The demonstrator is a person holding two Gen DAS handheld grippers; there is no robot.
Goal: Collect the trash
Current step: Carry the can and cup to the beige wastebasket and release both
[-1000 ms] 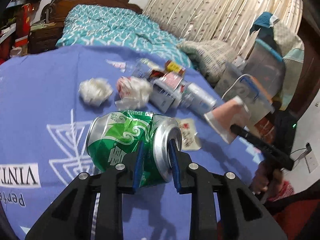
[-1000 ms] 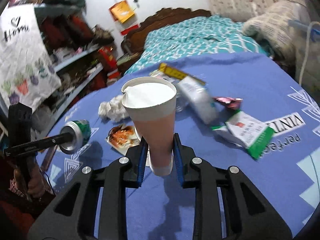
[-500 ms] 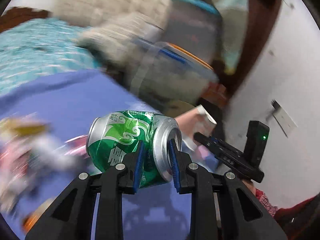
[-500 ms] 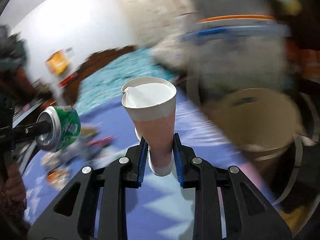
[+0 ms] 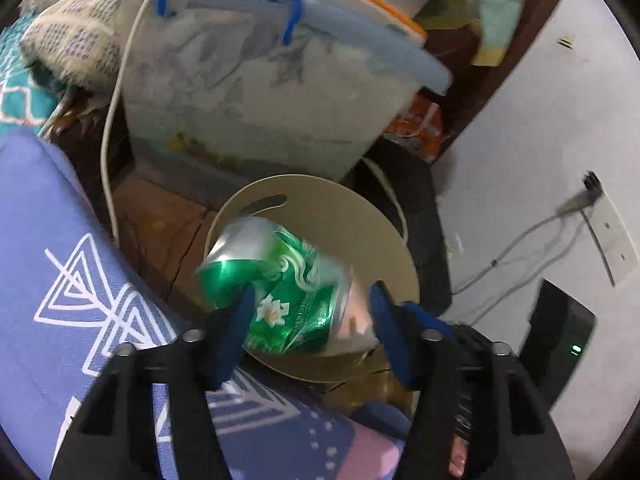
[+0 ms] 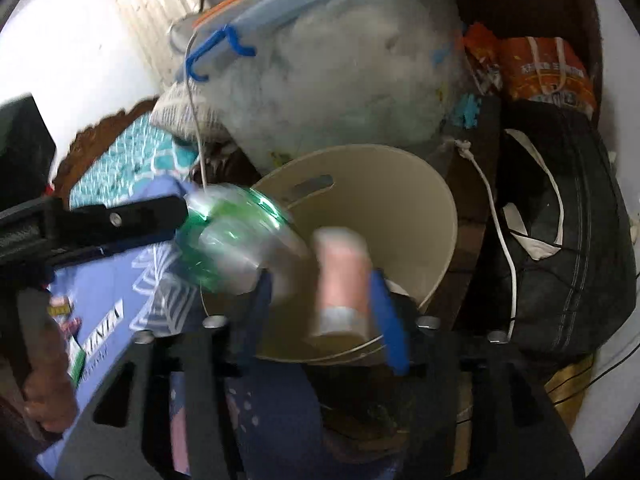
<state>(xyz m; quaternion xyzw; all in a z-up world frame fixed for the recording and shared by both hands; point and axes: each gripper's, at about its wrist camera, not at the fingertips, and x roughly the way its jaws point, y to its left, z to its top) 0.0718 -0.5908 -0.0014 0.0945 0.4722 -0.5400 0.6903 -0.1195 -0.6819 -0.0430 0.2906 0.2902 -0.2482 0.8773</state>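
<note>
With jaws opening, the green can is being released from the left hand-held gripper and the paper cup from the right hand-held gripper, both directly above the bin ahead for disposal.

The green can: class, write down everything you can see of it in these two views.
The green can is a dented metal drinks can with white swirls and a flower print, its silver ends blurred by motion. It lies tilted on its side over the open beige bin, between the fingers of the left gripper, whose jaws are opening. One pad still seems to touch it; the other stands clear. In the right view it hangs beside the pink cup.
</note>
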